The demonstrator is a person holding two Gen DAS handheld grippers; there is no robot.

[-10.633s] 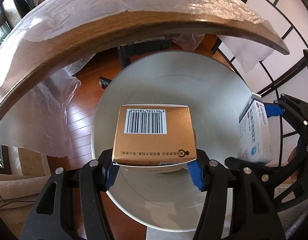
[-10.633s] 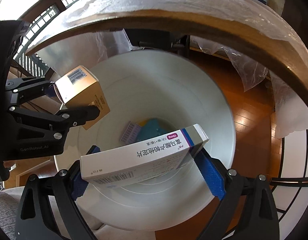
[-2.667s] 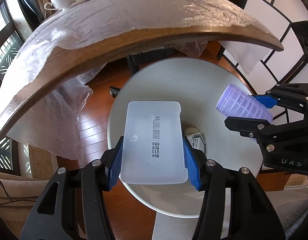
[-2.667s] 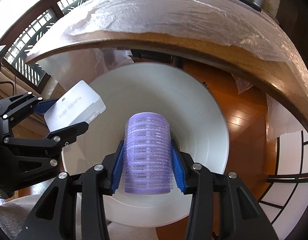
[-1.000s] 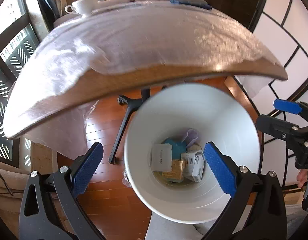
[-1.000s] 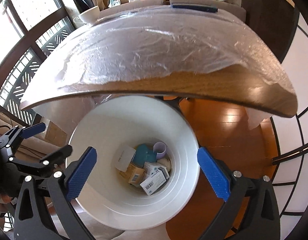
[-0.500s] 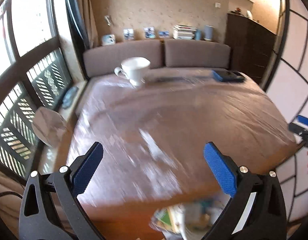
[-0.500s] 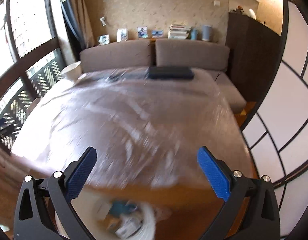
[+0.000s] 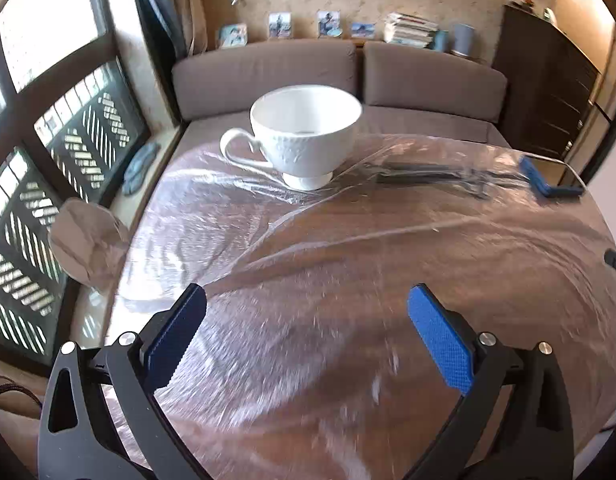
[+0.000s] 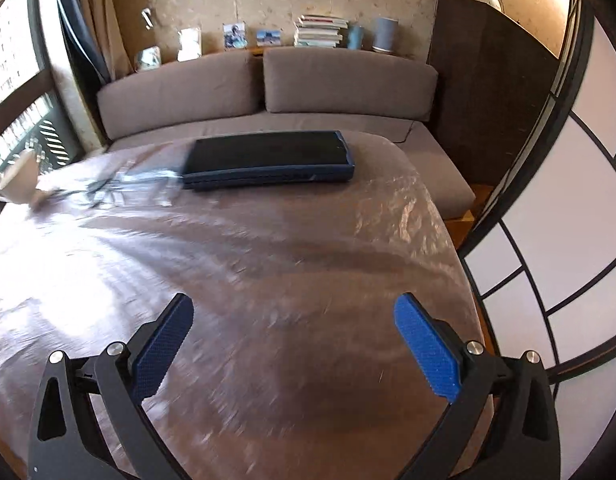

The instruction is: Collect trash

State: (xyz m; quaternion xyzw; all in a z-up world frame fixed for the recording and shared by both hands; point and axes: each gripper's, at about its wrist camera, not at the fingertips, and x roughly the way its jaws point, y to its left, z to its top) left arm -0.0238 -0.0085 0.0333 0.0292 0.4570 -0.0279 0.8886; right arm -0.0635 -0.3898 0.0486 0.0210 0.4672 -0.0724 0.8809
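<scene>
Above table (image 9: 347, 240), both tongs (image 9: 308, 336) (image 10: 294, 340) spread, empty

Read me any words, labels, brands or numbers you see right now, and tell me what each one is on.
No readable text.
Stacked books on the ledge behind the sofa: spines too small to read.
Photo cards on that ledge: pictures only, blurred.
White cup, dark flat case: no lettering visible.
</scene>
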